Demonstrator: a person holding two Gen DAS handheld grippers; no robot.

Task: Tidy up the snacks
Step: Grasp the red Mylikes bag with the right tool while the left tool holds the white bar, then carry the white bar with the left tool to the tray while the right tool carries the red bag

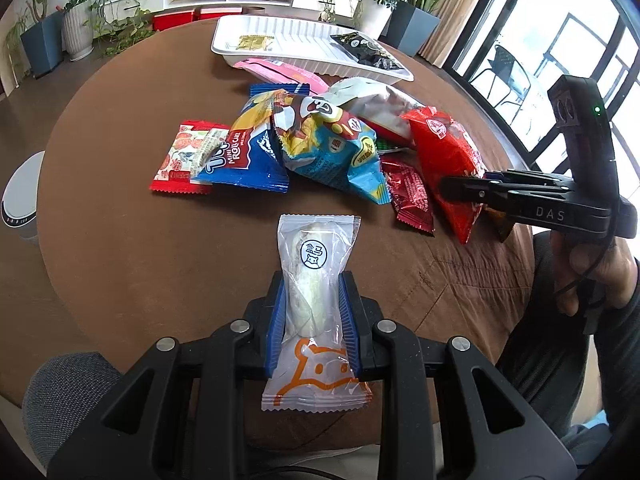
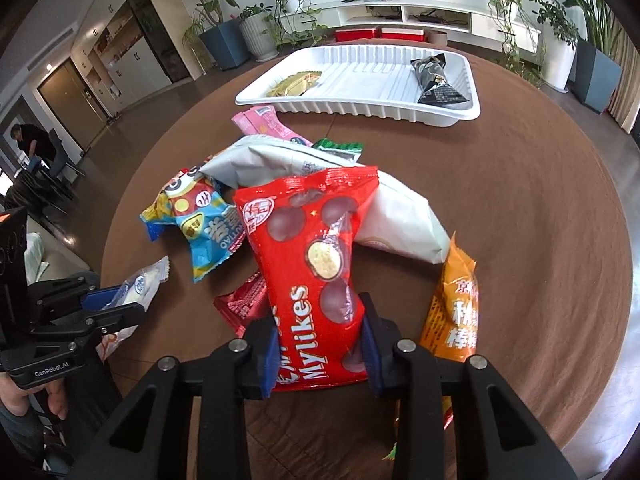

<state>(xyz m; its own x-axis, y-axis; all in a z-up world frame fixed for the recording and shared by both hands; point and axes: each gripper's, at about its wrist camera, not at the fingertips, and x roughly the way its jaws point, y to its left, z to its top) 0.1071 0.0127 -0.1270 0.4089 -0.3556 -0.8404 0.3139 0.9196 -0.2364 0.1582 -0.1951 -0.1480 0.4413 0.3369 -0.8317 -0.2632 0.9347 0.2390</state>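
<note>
My left gripper [image 1: 312, 286] is shut on a clear white snack packet [image 1: 310, 256] with an orange cartoon print, held low over the brown table's near side. The same gripper [image 2: 116, 300] and packet [image 2: 144, 280] show at the left of the right wrist view. A red Mylikes bag [image 2: 308, 240] stands tilted against the snack pile, and my right gripper [image 2: 316, 320] is shut on its lower end, blue pads pressing both sides. From the left wrist view that gripper [image 1: 444, 188] meets the red bag [image 1: 448, 148] from the right.
A white ribbed tray [image 2: 360, 110] at the far side holds a gold packet [image 2: 294, 84] and a black packet [image 2: 436, 80]. Piled mid-table are a blue cartoon bag [image 2: 200, 224], a white bag [image 2: 304, 164], an orange packet [image 2: 456, 304], a dark red packet [image 2: 240, 304] and a blue roll-cake bag [image 1: 244, 152].
</note>
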